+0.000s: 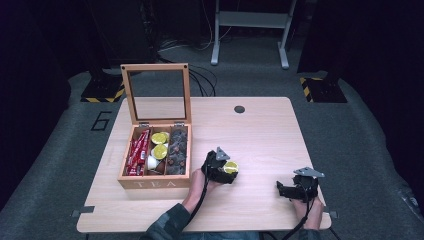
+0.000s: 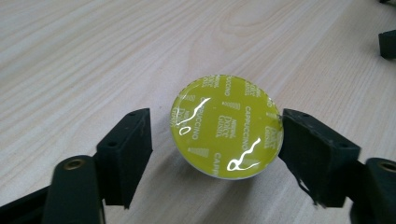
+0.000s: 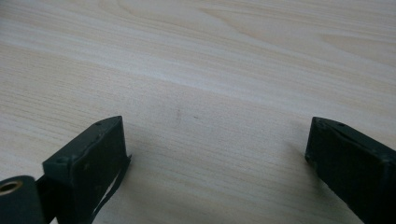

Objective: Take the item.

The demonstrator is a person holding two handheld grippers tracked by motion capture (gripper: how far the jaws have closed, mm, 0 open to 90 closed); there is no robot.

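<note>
On the pale wooden counter (image 1: 260,130) a wooden tea box (image 1: 155,177) stood at the left side, with its glass lid (image 1: 157,92) raised upright behind it. The box had three compartments: the left one held red sachets (image 1: 137,152), the middle one held yellow-green capsules (image 1: 160,145) and something white, and the right one held small dark pieces (image 1: 178,150) that were too small to identify. Just to the right of the box, the left claw (image 1: 227,170) was held in the person's left hand (image 1: 197,187), and a yellow-green capsule (image 1: 231,167) was between its jaws. In the left gripper view this capsule (image 2: 227,127) had a shiny foil top with the word "CAPPUCCINO" printed on it. The right jaw touched the edge of the capsule, while a clear gap stayed between the left jaw and the capsule, so the left claw (image 2: 217,140) was open around it and not closed on it. Whether the capsule rested on the counter I could not tell. The right claw (image 1: 292,189) was near the front right corner of the counter, well apart from the left one. In the right gripper view the right claw (image 3: 217,149) had its jaws wide apart, with only bare wood between them.
</note>
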